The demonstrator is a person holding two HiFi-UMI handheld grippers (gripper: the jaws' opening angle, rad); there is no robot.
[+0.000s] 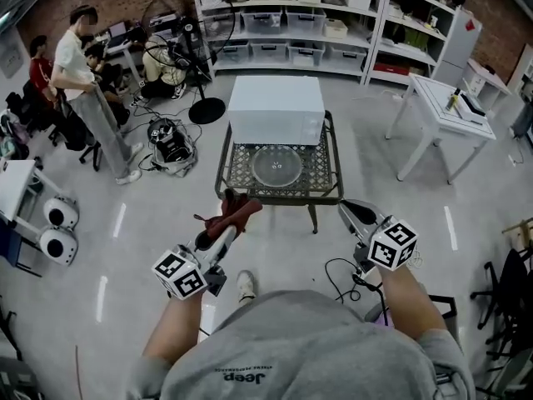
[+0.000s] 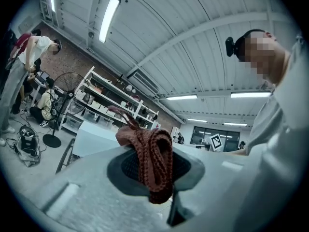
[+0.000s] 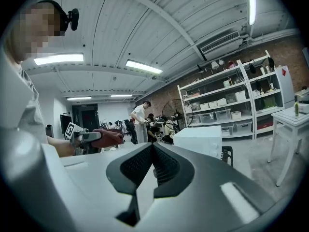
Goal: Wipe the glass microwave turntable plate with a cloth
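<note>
Currently the left tool (image 1: 232, 225) pinches a reddish-brown knitted cloth (image 2: 150, 154), the right tool (image 3: 153, 166) pressed together empty, so the round glass turntable plate (image 1: 277, 166) at 12 o'clock on the dark lattice worktop (image 1: 321, 182) could skid unsteadied

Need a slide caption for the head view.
Left gripper grips reddish-brown knitted cloth; round glass turntable plate lies on the lattice metal table.

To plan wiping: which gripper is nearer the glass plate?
Left, it seems. The left gripper, shut on the cloth, is near the plate's front left; the right gripper is farther, front right.
</note>
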